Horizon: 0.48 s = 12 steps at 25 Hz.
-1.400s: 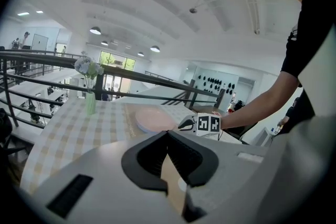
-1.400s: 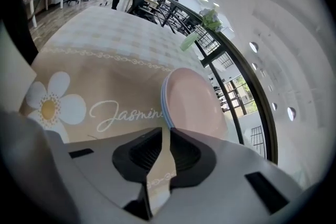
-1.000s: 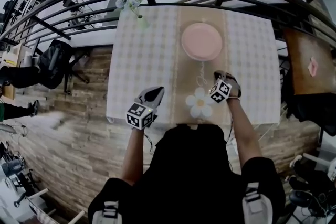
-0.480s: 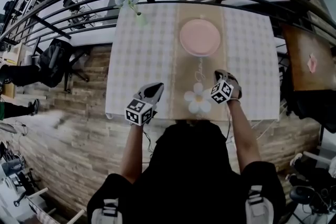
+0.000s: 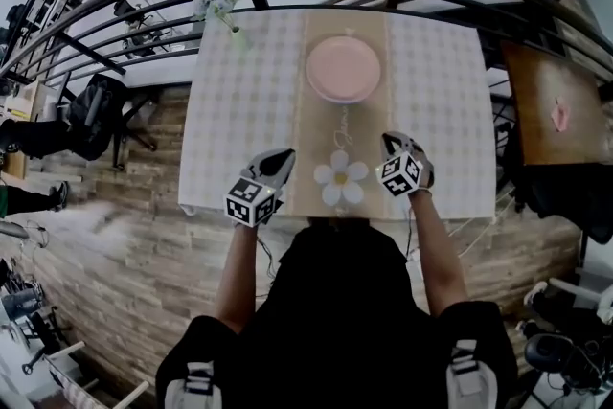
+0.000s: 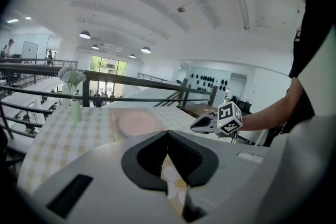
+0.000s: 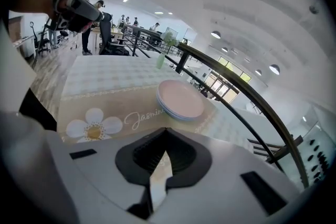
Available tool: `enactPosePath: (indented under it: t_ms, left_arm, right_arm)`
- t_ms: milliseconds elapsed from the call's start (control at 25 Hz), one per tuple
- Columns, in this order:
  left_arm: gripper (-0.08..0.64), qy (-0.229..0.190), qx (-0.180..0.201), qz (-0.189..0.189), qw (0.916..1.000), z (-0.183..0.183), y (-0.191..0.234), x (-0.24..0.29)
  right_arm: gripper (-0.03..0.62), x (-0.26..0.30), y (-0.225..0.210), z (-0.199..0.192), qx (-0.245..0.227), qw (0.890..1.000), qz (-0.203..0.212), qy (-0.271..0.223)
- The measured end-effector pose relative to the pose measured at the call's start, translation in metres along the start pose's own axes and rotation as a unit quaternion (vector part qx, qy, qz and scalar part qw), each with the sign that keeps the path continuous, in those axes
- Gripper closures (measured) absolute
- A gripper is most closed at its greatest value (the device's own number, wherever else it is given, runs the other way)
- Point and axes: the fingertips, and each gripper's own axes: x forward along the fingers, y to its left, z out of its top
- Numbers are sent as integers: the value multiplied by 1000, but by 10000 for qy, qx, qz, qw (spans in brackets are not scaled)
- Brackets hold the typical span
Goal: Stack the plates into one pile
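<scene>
The pink plates (image 5: 343,69) sit in one pile on the far side of the table (image 5: 230,110). The left gripper (image 5: 277,162) and right gripper (image 5: 394,147) wait near the front edge, their jaws closed on nothing. The right one looks a bit nearer.

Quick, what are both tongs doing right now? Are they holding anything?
Left tongs: closed, holding nothing.
Right tongs: closed, holding nothing.
</scene>
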Motion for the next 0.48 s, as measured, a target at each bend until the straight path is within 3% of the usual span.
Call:
enactPosePath:
  t_ms: [320,480]
  left_arm:
    - [558,-69,6,128,9999,11,-40,25]
    - [558,-82,19,179,9998,10,-52,35]
  right_arm:
    - [595,-29,-18,-11,5,9992,148,-359]
    - [595,-37,-28,-16,267,9977,175,-600]
